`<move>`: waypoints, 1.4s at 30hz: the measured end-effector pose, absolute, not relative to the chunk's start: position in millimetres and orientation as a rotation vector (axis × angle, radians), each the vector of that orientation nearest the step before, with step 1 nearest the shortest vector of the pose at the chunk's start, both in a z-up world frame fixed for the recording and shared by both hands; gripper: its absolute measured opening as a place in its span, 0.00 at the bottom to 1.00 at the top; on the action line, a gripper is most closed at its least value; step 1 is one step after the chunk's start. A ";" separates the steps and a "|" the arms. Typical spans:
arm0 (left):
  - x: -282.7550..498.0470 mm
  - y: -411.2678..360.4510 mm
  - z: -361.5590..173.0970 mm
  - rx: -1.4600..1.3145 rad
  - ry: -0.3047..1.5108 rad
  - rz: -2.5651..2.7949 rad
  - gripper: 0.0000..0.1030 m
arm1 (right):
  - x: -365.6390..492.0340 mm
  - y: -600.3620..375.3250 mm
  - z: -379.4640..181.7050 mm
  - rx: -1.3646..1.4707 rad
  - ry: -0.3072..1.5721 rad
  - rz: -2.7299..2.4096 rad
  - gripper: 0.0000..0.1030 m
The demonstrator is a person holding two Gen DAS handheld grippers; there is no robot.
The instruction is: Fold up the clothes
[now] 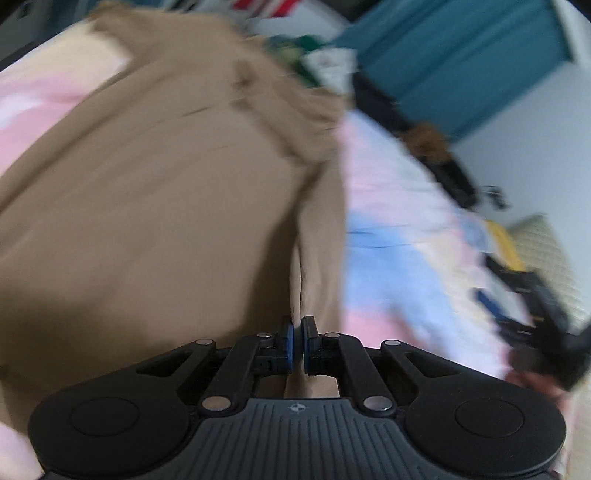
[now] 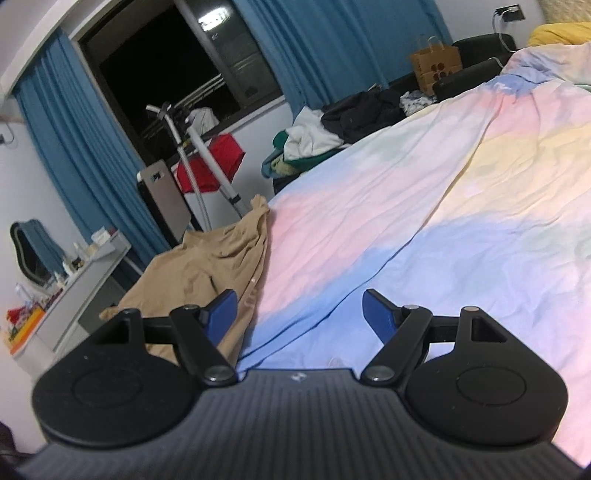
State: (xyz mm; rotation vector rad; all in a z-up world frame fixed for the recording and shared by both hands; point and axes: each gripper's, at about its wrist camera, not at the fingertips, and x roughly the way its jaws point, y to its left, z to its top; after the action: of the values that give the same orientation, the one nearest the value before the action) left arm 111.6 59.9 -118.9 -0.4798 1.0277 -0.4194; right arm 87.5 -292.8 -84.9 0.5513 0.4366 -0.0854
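A tan garment (image 1: 166,192) lies spread on the pastel bedspread (image 1: 399,236) and fills most of the blurred left wrist view. My left gripper (image 1: 297,332) is shut on a fold of this tan garment at its near edge. In the right wrist view the tan garment (image 2: 207,266) lies crumpled at the left edge of the bed. My right gripper (image 2: 299,314) is open and empty, held above the bedspread (image 2: 424,192) just right of the garment. The right gripper also shows at the right edge of the left wrist view (image 1: 539,325).
A heap of other clothes (image 2: 332,133) lies at the far end of the bed. A clothes rack with a red item (image 2: 210,162), a white dresser (image 2: 85,269) and blue curtains (image 2: 332,48) stand to the left and behind. A yellow pillow (image 2: 557,31) lies far right.
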 end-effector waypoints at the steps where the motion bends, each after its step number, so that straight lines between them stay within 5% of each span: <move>1: 113.8 62.1 -123.1 -0.478 1.045 -0.404 0.06 | 88.8 -290.8 -85.6 0.546 0.448 -0.079 0.74; 3: 116.6 64.1 -127.5 -0.468 1.064 -0.392 0.08 | 91.0 -286.3 -87.7 0.534 0.477 -0.063 0.74; 9: 106.9 62.6 -108.5 -0.422 0.999 -0.463 0.48 | 94.5 -273.4 -90.5 0.508 0.526 -0.005 0.74; 12: 97.7 52.5 -103.3 -0.376 0.966 -0.510 0.56 | 95.8 -268.8 -91.6 0.496 0.539 0.006 0.74; 17: 81.5 31.6 -103.4 -0.208 0.965 -0.491 0.48 | 98.8 -262.0 -96.4 0.504 0.572 0.040 0.74; 19: 79.0 29.7 -108.4 -0.153 0.988 -0.459 0.22 | 99.1 -255.0 -97.2 0.483 0.585 0.061 0.74; 21: 78.6 30.5 -110.8 -0.108 1.010 -0.427 0.13 | 99.2 -245.4 -96.8 0.451 0.594 0.082 0.74; 26: 71.8 47.0 -102.3 -0.077 1.033 -0.375 0.11 | 98.0 -223.5 -95.6 0.380 0.604 0.142 0.74; 29: 66.9 66.3 -87.8 -0.148 1.014 -0.419 0.15 | 95.8 -210.1 -96.4 0.401 0.608 0.229 0.74; 33: 88.3 81.5 -67.1 -0.253 0.952 -0.422 0.48 | 98.0 -183.0 -100.6 0.388 0.639 0.335 0.57; 36: 126.8 78.4 -59.5 -0.307 0.908 -0.400 0.58 | 101.9 -160.2 -104.8 0.346 0.670 0.400 0.45; 42: 248.1 40.7 -72.9 -0.510 0.931 -0.408 0.59 | 106.1 -141.3 -110.9 0.287 0.664 0.501 0.41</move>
State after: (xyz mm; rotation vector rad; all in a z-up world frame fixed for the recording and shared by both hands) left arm 248.1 40.7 -72.9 -0.5101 0.9312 -0.4079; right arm 106.1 -141.3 -110.9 0.2870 0.6639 0.5005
